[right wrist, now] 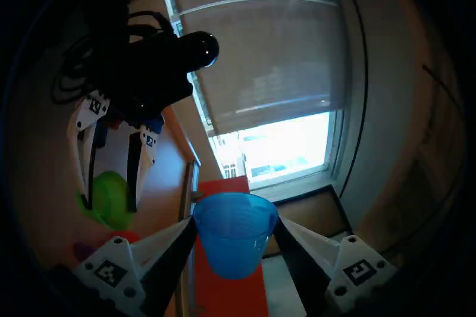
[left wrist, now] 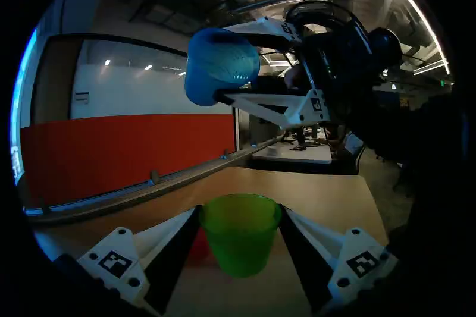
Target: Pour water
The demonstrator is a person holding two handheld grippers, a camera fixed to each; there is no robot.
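Clamped between both fingers of the left gripper: green cup, upright, mouth upward, low over the wooden table. Touching the top or just off it, cannot tell. Above and beyond, pinched by the right gripper: blue cup, held high, tipped onto its side, well apart from the green one. Just beside the green cup, behind one finger, a red thing, mostly hidden.

In the right gripper view, along its own fingers: blue cup squeezed on both sides by the right gripper, rim in sight. Farther off, left gripper under a black camera body and cables, closed around the green cup. Near it the red thing and a purple thing, too small to name.

Around, in the left gripper view: long red wall panel under a pale glass wall, ceiling strip lights, desks farther off. In the right gripper view: bright window under a drawn blind.
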